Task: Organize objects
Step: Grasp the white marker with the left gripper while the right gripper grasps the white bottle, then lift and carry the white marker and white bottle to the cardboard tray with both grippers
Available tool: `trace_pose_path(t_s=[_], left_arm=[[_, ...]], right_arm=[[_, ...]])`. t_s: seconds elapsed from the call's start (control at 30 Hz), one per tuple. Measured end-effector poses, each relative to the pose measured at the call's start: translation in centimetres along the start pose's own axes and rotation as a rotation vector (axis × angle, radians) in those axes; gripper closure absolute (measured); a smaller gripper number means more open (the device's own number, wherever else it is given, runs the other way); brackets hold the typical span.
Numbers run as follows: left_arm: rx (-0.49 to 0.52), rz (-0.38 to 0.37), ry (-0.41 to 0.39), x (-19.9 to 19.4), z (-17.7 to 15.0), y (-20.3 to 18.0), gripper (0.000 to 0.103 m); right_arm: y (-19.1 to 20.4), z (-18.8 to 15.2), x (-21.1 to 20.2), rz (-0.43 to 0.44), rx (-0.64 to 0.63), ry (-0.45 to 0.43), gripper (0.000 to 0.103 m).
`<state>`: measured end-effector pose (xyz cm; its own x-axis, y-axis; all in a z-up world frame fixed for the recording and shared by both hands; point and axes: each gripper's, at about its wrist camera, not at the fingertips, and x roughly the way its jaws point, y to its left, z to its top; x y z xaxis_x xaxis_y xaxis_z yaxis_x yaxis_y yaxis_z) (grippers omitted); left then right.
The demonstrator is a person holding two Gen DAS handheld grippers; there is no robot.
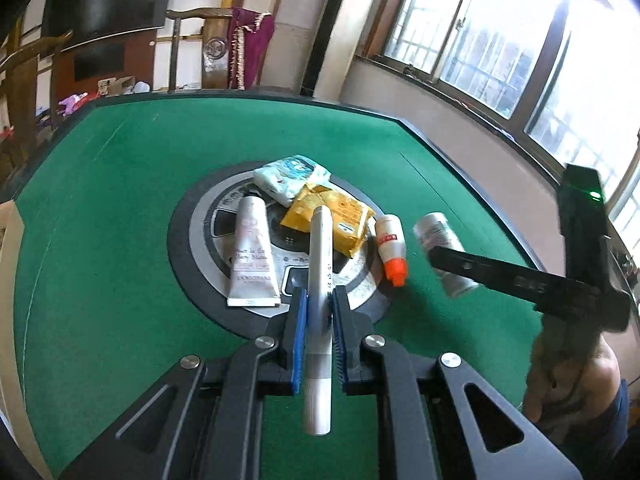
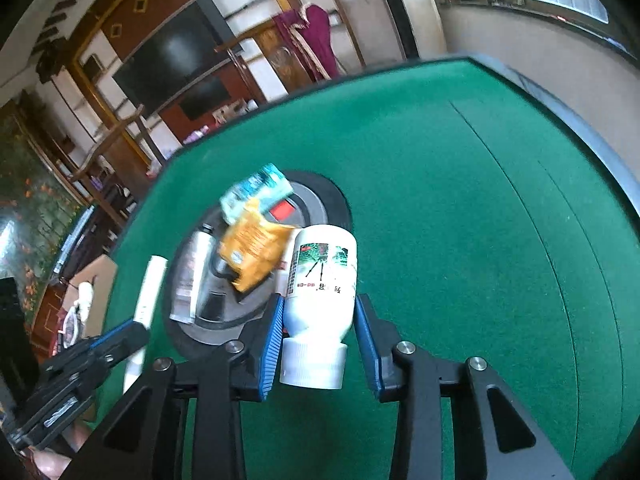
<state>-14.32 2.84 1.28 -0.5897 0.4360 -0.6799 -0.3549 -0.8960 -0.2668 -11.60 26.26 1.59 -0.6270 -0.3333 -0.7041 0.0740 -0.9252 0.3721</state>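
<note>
My left gripper [image 1: 319,296] is shut on a slim white pen-shaped tube [image 1: 320,248], which runs lengthwise between the blue pads above the table's round centre panel [image 1: 362,290]. My right gripper [image 2: 320,304] is shut on a white bottle [image 2: 324,272] with a ribbed white cap that points back towards the camera. In the left wrist view the same bottle [image 1: 444,256] shows at the right, with a black finger [image 1: 500,276] of the right gripper across it. The right wrist view shows the left gripper [image 2: 116,336] and its tube [image 2: 150,292] at the lower left.
On the round grey panel lie a pink-white hand cream tube [image 1: 252,252], a yellow packet [image 1: 332,220] and a pale blue tissue pack [image 1: 292,178]. A small white bottle with an orange cap [image 1: 390,248] lies at its right rim. Green felt table [image 1: 120,200]; a person's hand [image 1: 568,368] at right.
</note>
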Motion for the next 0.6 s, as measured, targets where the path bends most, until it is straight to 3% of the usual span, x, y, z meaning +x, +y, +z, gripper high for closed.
trace_pose_path(t_s=[0.17,0.6], left_arm=[[-0.021,0.003,-0.01,-0.1,0.2,0.6,0.091],[-0.026,0.009,-0.042,-0.4,0.5,0.5,0.091]], right_arm=[[2.1,-0.6,-0.4,0.06,-0.052,0.002,0.065],[4.0,-1.6,-0.3,0.098,-0.103,0.004,0.065]])
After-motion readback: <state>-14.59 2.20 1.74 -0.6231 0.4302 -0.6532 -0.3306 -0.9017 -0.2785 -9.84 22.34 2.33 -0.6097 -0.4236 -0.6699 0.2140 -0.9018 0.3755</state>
